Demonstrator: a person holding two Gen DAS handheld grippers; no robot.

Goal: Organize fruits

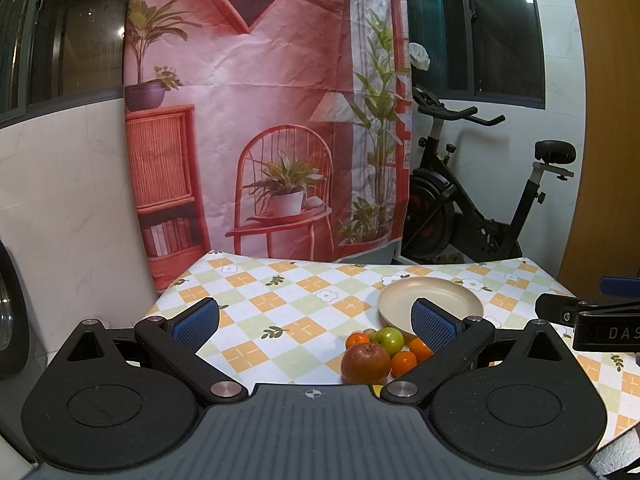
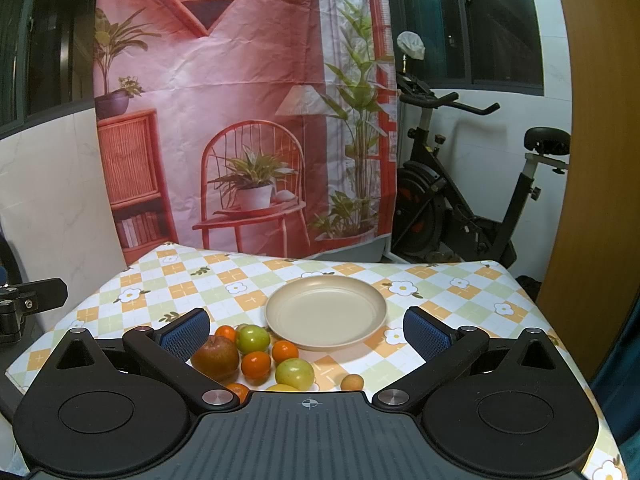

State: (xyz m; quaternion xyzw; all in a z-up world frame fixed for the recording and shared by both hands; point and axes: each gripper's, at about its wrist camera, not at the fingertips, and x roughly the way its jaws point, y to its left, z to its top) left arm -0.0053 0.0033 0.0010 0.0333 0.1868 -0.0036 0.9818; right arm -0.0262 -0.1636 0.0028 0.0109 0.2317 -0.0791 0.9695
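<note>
A cream plate (image 2: pixel 326 310) sits bare on the checked tablecloth, also in the left wrist view as the plate (image 1: pixel 430 296). Just in front of it lies a cluster of fruit: a brownish-red apple (image 2: pixel 216 358) (image 1: pixel 365 363), a green apple (image 2: pixel 253 339) (image 1: pixel 391 340), a second green apple (image 2: pixel 295 373), several small oranges (image 2: pixel 256 364) (image 1: pixel 403 363) and a tiny yellow-orange fruit (image 2: pixel 352 381). My right gripper (image 2: pixel 306 330) hovers open over the fruit and plate. My left gripper (image 1: pixel 316 322) is open, left of the fruit. Neither holds anything.
The table (image 2: pixel 460 296) ends at a pink printed backdrop (image 2: pixel 240 120). An exercise bike (image 2: pixel 460 200) stands beyond the right rear corner, with a wooden panel (image 2: pixel 592 200) at far right. A white tiled wall (image 1: pixel 68 200) runs along the left. Bare cloth lies left of the fruit.
</note>
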